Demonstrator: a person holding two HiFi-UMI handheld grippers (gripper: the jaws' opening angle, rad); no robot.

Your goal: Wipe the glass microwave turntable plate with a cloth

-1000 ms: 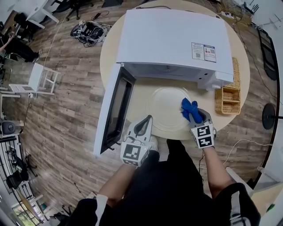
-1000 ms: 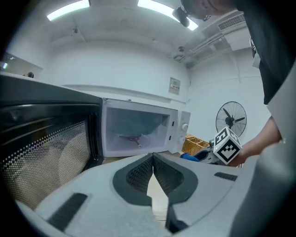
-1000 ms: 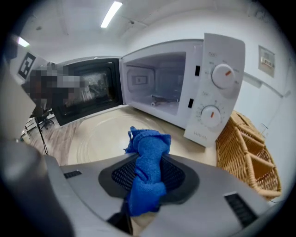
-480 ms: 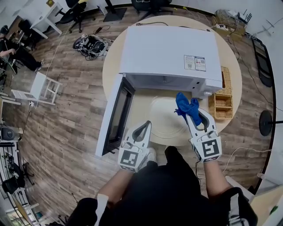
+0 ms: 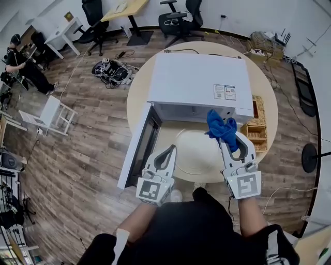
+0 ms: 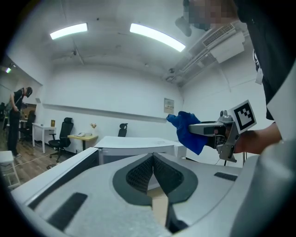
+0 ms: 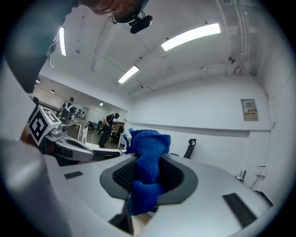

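The clear glass turntable plate (image 5: pixel 192 150) lies flat on the round wooden table (image 5: pixel 269 111), in front of the white microwave (image 5: pixel 199 83). Held up above the plate's right side, my right gripper (image 5: pixel 226 135) is shut on a bunched blue cloth (image 5: pixel 221 127). The cloth (image 7: pixel 147 169) fills the jaws in the right gripper view and sticks out past the tips. The left gripper (image 5: pixel 167 152) hovers over the plate's left edge with its jaws together and nothing in them. From the left gripper view (image 6: pixel 152 158) the cloth (image 6: pixel 187 129) hangs off to the right.
The microwave door (image 5: pixel 138 146) stands open to the left, past the table edge. A wicker basket (image 5: pixel 257 130) sits at the table's right. Office chairs (image 5: pixel 178 11) and desks stand at the far wall, and a person (image 5: pixel 23 67) is at the far left.
Both grippers have risen toward the head camera. The right one carried the blue cloth up off the plate's right rim and toward the microwave front.
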